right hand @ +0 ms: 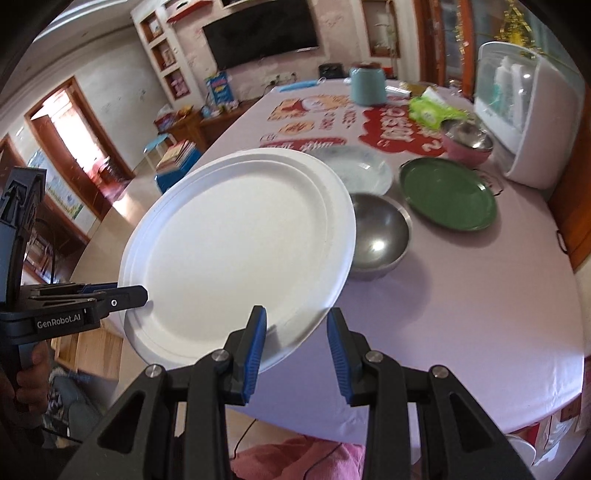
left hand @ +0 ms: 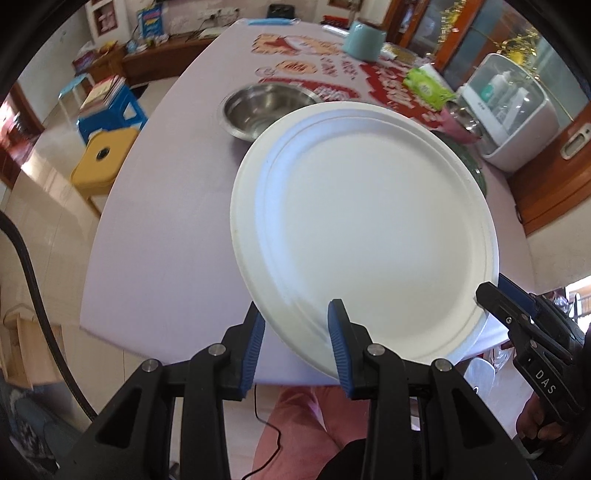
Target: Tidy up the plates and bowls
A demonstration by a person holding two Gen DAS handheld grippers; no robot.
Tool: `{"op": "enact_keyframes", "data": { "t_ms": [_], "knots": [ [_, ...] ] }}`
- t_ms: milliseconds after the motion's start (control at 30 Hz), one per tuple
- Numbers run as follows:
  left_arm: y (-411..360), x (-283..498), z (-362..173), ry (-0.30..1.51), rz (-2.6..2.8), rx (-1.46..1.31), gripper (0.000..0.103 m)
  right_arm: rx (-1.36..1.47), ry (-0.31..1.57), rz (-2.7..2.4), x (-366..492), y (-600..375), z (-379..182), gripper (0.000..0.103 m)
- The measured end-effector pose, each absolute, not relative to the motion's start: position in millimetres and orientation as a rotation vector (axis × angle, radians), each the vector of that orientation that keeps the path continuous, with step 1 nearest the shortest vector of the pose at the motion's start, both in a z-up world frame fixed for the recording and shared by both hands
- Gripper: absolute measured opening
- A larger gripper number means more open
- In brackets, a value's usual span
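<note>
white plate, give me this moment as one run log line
white plate: lifted, tilted | left gripper: at near rim, grip unclear | right gripper: at rim edge, grip unclear | steel bowl: on table

A dark television (right hand: 260, 35) hangs on a pale wall beside recessed shelves (right hand: 162, 44). Daylight falls through a wood-framed doorway (right hand: 70, 136) onto the light tiled floor (left hand: 55, 206). A yellow stool (left hand: 101, 162) and a blue stool (left hand: 110, 114) stand beside the table.

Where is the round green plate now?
In the right wrist view, the round green plate lies on the table's right side, right of the steel bowl, in front of the pink bowl.
</note>
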State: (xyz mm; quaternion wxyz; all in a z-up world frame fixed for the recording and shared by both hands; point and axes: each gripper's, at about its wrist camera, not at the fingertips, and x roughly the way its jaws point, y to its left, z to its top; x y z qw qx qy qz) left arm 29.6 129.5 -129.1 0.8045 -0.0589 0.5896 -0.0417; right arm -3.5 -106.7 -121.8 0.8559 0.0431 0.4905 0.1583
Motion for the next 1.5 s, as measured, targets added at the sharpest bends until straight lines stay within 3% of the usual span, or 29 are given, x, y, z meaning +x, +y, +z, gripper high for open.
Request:
{"op": "enact_keyframes", "data": {
  "t_ms": [700,1367,1500],
  "knots": [
    [145.0,12.8,-193.2,1.4,-0.03,-0.149,0.033,0.091,1.245,0.376,1.6,-92.0,-190.4,0.034],
    [136.9,35.4,-218.8,1.42,-0.076,-0.118,0.033,0.109,1.28,0.308,10.7,-101.7,-217.6,0.034],
    [141.7,33.6,-218.1,1.414,-0.083,-0.13,0.038,0.107,1.279,0.312,12.4,-101.9,-217.9,0.034]
  ]
}}
